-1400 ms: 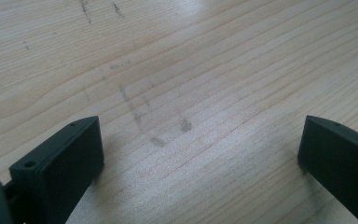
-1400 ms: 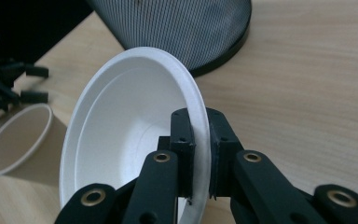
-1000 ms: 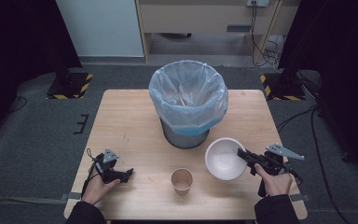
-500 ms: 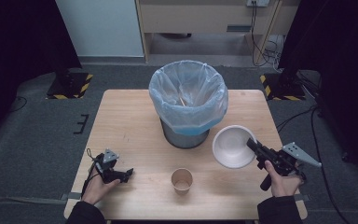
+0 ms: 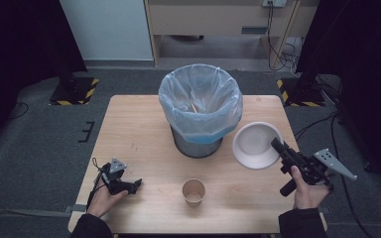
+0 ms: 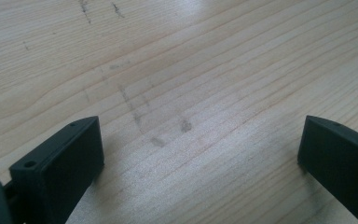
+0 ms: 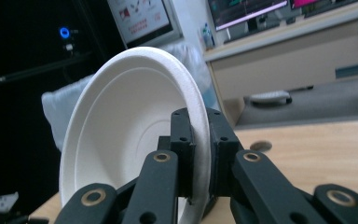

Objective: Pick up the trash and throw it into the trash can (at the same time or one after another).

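Lifted off the tabletop since a second ago and carried toward 1 o'clock: white paper bowl, now tilted on edge with its hollow facing up and left, hanging just beside the bin at the bin's 4 o'clock. Clamped by the rim in the right tool, jaws pinched together on the thin wall, seen edge-on in the right gripper view as bowl between the two black pads of the same tool. Lined with a pale blue bag, that bin, standing at the middle of the tabletop, something small and stick-like already inside. Further out, at 6 o'clock from the bin, a brown paper cup, upright and untouched. Farthest left, at 8 o'clock, the left tool resting low over bare wood, jaws spread wide apart with nothing between them, unmoved from a second ago.

Likely next: over the bin mouth and let go. Risks from here: thin rim slipping or folding under a one-edge pinch; bowl edge catching the bag's loose lip and dragging it; release too early, landing on the tabletop beside the bin.
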{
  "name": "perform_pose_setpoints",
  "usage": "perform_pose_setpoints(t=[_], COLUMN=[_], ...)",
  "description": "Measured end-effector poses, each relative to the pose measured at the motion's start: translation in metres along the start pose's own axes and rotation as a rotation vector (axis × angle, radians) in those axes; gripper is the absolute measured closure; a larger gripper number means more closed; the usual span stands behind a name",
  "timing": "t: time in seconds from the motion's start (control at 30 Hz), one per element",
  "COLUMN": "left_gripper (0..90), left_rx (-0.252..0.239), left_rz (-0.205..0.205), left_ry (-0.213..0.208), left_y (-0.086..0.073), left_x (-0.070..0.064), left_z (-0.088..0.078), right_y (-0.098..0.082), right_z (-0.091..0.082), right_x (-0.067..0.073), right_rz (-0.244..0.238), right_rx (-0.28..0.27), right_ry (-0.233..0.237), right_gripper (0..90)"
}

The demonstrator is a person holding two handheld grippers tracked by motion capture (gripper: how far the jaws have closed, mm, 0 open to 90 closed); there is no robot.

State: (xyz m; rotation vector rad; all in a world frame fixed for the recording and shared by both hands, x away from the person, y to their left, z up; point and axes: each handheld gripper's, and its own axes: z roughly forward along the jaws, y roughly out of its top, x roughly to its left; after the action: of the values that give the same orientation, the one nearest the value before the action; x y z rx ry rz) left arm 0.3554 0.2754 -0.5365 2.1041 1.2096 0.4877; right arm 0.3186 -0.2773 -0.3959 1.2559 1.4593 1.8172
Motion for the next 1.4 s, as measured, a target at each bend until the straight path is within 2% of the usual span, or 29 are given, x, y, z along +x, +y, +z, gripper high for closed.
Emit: perform_pose_setpoints(t=[0.13,0.27,0.43,0.77,1.2,1.4], left_gripper=[0.0,0.0,0.0,0.0,0.0,0.0], left_rx=[0.0,0.0,0.0,0.0,0.0,0.0], left_rz=[0.0,0.0,0.0,0.0,0.0,0.0], left_ry=[0.0,0.0,0.0,0.0,0.0,0.0], left_y=[0.0,0.0,0.0,0.0,0.0,0.0], left_x=[0.0,0.0,0.0,0.0,0.0,0.0], left_z=[0.0,0.0,0.0,0.0,0.0,0.0], right_y=[0.013,0.022,0.032,0.052,0.078,0.089], right_z=[-0.001,-0.001,0.003,0.019,0.048,0.064], right_x=[0.004,0.006,0.008,0.018,0.035,0.041], right_rz=[0.006,0.004,0.007,-0.012,-0.027,-0.038], right_rx=[-0.053,-0.096,-0.13,-0.161,-0.214,-0.219], right_ry=[0.011,0.002,0.006,0.014,0.021,0.023], right_gripper=[83.6,83.6,83.5,83.6,83.6,83.6])
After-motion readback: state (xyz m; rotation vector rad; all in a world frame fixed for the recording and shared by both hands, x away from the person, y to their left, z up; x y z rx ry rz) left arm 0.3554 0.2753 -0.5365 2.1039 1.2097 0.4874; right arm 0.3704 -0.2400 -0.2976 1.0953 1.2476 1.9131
